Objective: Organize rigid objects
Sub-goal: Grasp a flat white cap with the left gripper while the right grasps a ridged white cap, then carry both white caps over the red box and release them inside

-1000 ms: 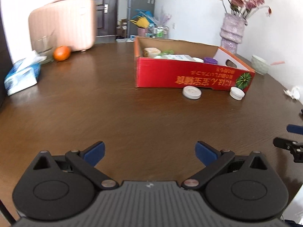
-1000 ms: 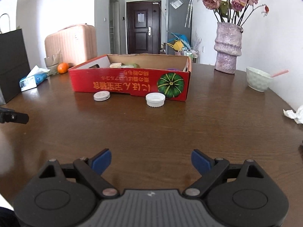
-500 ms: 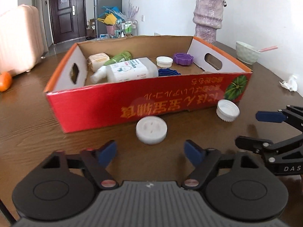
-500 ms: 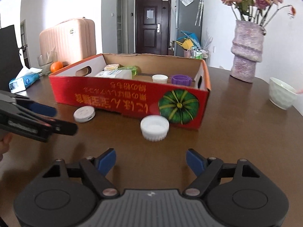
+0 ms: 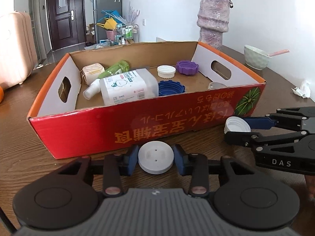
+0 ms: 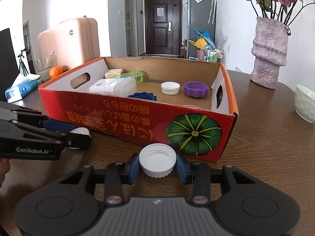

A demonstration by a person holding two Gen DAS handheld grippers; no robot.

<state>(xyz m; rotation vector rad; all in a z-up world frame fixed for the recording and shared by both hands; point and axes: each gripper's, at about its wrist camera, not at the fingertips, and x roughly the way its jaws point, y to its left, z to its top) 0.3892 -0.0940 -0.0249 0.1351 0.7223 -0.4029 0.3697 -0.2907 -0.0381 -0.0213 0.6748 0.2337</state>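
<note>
Left wrist view: left gripper (image 5: 156, 159) clenched on flat white lid (image 5: 156, 159), on the table (image 5: 17, 137) just before the red box (image 5: 137, 125) front wall. Box holds a bottle (image 5: 128, 87), blue cap (image 5: 170, 88), purple cap (image 5: 187, 67). Vase (image 5: 213, 20) and bowl (image 5: 256, 60) stand behind.

Right wrist view: right gripper (image 6: 157, 166) clenched on ribbed white cap (image 6: 157, 163), open side up, near the box corner. Suitcase (image 6: 69, 41), orange (image 6: 56, 71) far left.

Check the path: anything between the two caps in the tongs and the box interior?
Only the box's red front wall. The left tongs grip the flat white lid, and the right tongs grip the ribbed white cap, both below the rim. Lifting over should clear it.
</note>
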